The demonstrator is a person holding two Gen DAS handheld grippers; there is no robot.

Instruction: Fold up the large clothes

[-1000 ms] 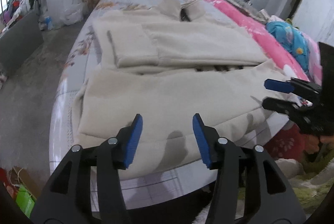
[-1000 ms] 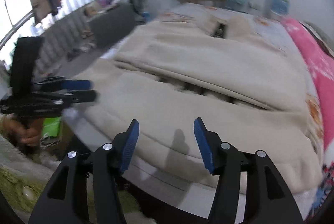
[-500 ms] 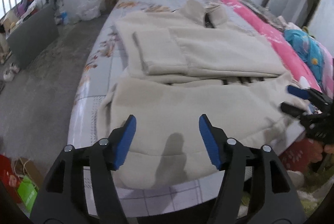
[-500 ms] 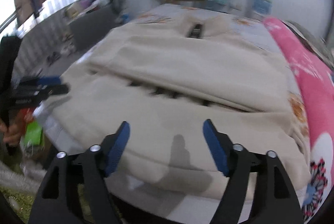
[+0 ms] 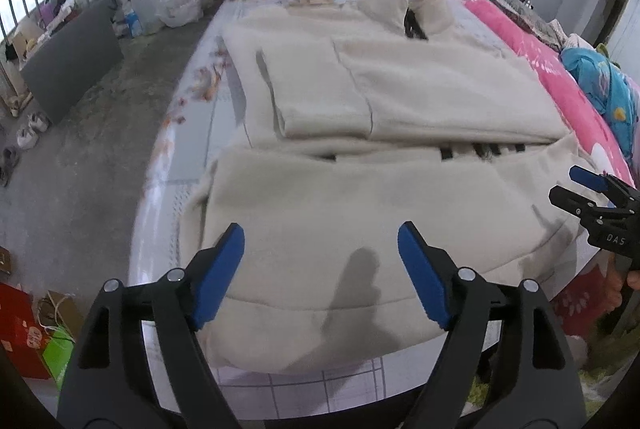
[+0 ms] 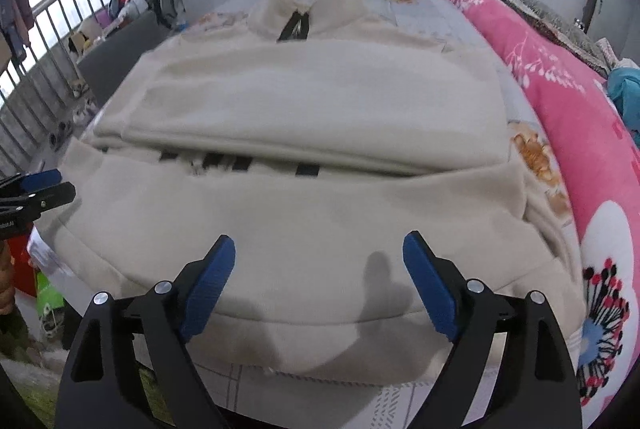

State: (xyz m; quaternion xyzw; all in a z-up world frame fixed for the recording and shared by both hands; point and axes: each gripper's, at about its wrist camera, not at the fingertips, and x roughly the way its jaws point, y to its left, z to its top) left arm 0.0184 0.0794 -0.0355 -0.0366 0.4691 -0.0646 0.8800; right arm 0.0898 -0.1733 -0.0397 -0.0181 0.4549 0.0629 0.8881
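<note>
Compared with a second ago, both grippers higher and further forward over the near hem of the cream jacket (image 5: 360, 213), more of the bed (image 5: 188, 133) and floor in view beyond it. Left gripper (image 5: 320, 269) spread wider than before, blue pads further apart, hanging above the hem without touching. Right gripper (image 6: 318, 277) likewise wider, above the hem's right half. In the left wrist view, right gripper now lower at the frame's edge, beside the jacket's corner; in the right wrist view, left gripper slid out to the far left edge
</note>
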